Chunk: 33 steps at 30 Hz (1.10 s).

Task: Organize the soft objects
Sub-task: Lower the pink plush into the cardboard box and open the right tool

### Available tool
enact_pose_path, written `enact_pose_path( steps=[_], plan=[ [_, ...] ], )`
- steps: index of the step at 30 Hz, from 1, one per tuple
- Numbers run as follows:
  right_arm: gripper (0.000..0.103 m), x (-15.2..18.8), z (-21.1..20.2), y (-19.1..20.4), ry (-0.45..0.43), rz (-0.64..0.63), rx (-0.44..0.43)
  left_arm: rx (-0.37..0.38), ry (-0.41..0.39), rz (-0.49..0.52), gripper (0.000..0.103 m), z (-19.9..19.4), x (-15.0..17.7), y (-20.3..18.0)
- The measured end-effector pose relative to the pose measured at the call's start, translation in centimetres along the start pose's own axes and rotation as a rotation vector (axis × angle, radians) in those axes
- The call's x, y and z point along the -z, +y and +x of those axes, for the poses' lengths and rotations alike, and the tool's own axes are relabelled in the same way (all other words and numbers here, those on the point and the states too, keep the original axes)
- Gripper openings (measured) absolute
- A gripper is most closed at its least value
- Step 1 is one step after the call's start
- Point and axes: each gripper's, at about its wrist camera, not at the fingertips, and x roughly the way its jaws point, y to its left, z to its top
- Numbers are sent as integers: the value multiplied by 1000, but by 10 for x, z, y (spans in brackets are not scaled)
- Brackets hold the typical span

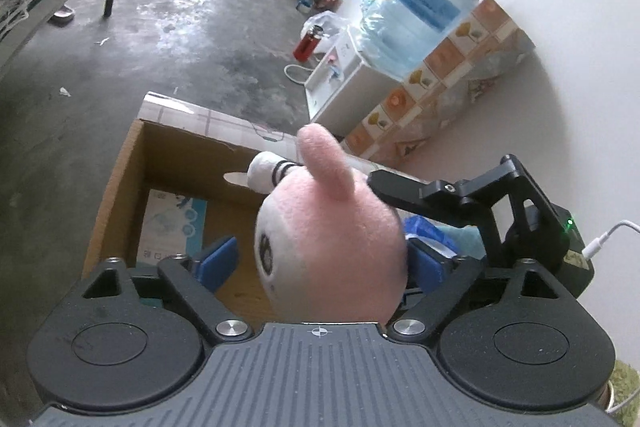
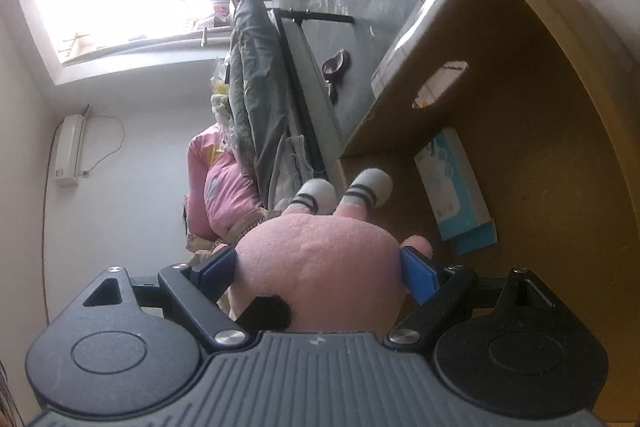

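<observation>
A pink plush toy [image 2: 320, 259] with white striped feet [image 2: 368, 189] hangs over an open cardboard box [image 2: 520, 67]. In the right wrist view my right gripper [image 2: 318, 269] is shut on its body, both blue pads pressing into the fabric. Seen from the left wrist, the toy's head and ear [image 1: 332, 223] lie between the fingers of my left gripper [image 1: 320, 263]. The right pad [image 1: 424, 267] touches the plush, while a gap shows beside the left pad [image 1: 218, 259]. The right gripper's black linkage [image 1: 460, 195] crosses behind the head.
A blue-and-white tissue box [image 1: 172, 227] lies on the cardboard box's floor. Beyond it stand a white water dispenser [image 1: 340, 83] with a blue bottle [image 1: 416, 23], a patterned carton [image 1: 440, 87] and a red flask [image 1: 308, 43]. A folding bed [image 2: 260, 87] stands on the concrete floor.
</observation>
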Motion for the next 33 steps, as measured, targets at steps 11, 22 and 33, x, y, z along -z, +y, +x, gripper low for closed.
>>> enact_pose_path(
  steps=[11, 22, 33],
  plan=[
    [98, 0, -27, -1, -50, -67, 71, -60, 22, 114, 75, 11, 9, -15],
    [98, 2, -90, 1, -205, -160, 143, -449, 174, 617, 75, 116, 35, -44],
    [98, 9, -106, -16, -222, -146, 158, -640, 265, 884, 92, 187, 74, -38]
  ],
)
